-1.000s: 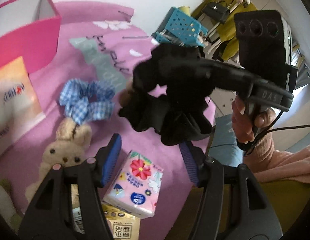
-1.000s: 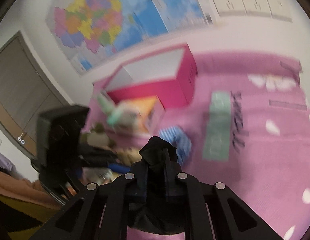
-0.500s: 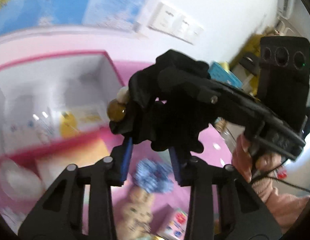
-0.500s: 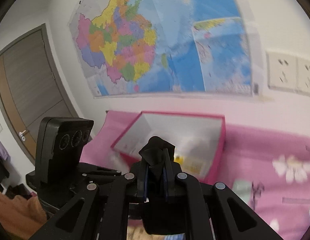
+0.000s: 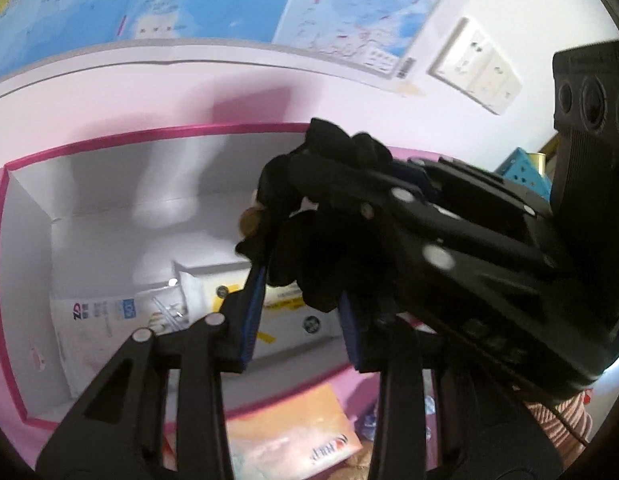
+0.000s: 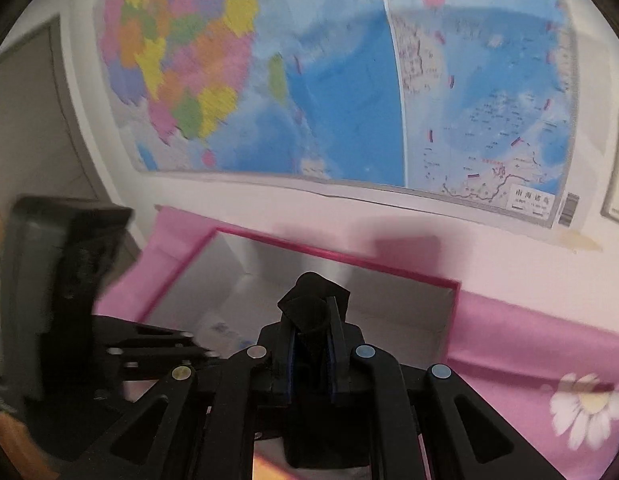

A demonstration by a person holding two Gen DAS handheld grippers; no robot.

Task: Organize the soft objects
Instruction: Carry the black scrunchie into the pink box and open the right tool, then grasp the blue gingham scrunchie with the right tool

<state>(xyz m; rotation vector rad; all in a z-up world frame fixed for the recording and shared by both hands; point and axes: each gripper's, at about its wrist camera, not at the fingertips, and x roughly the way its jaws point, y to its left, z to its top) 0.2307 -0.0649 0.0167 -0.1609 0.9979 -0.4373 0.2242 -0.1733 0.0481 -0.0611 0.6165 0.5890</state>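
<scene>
While the right gripper [image 6: 311, 344] pinches the black scrunchie [image 5: 309, 240] between closed fingers, it hangs above the pink box [image 5: 1, 280] (white inside, packets at its bottom), between the left gripper's [image 5: 305, 320] spread fingers.

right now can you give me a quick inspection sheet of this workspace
surface: pink cloth with a daisy print.
job's things: black scrunchie held over the open pink box; packets lie inside the box.
clutter: orange packet in front of the box.
grippers: right gripper shut on the scrunchie; left gripper open just below it.
cables: nothing seen.
surroundings: wall map, wall sockets, blue basket, door.
</scene>
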